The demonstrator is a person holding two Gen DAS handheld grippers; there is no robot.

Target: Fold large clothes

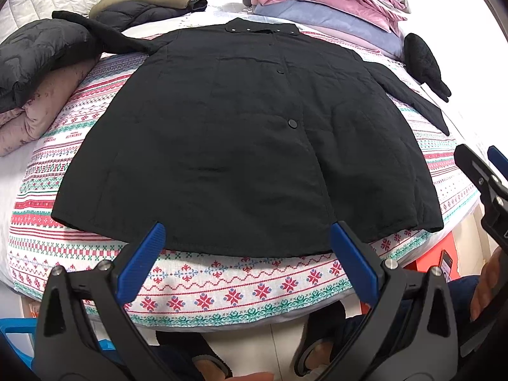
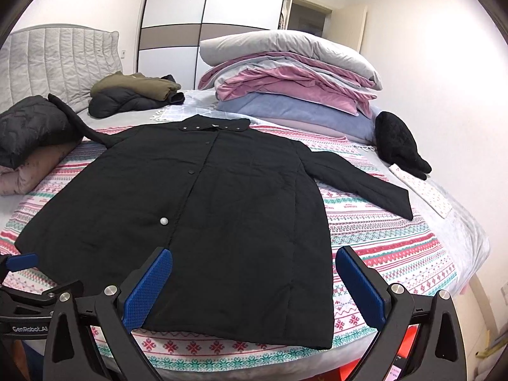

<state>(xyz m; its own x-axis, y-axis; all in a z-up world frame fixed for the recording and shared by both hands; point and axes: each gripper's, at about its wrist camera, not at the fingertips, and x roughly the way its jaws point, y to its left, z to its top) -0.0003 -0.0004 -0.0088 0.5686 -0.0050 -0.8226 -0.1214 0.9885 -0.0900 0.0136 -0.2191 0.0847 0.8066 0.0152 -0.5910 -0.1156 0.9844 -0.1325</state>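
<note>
1. Coat (image 1: 228,133), black and buttoned, lies flat, front up, on the patterned bedspread (image 1: 222,289).
2. Left hand-held gripper (image 1: 250,260) and right hand-held gripper (image 2: 254,289): both spread, empty, at the hem.
3. Probably pinch a sleeve (image 2: 365,181) first and fold it inward.

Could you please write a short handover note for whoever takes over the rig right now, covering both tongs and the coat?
Left tongs: open, empty, above the coat's hem.
Right tongs: open, empty, over the hem's right part.
Black coat: spread flat, front up, buttoned, on the patterned bedspread, collar toward the pile of bedding. Right sleeve lies out to the side; left sleeve runs up onto the dark quilted jacket.
Done: coat laid out.
Left: every fold; probably sleeves in first.
</note>
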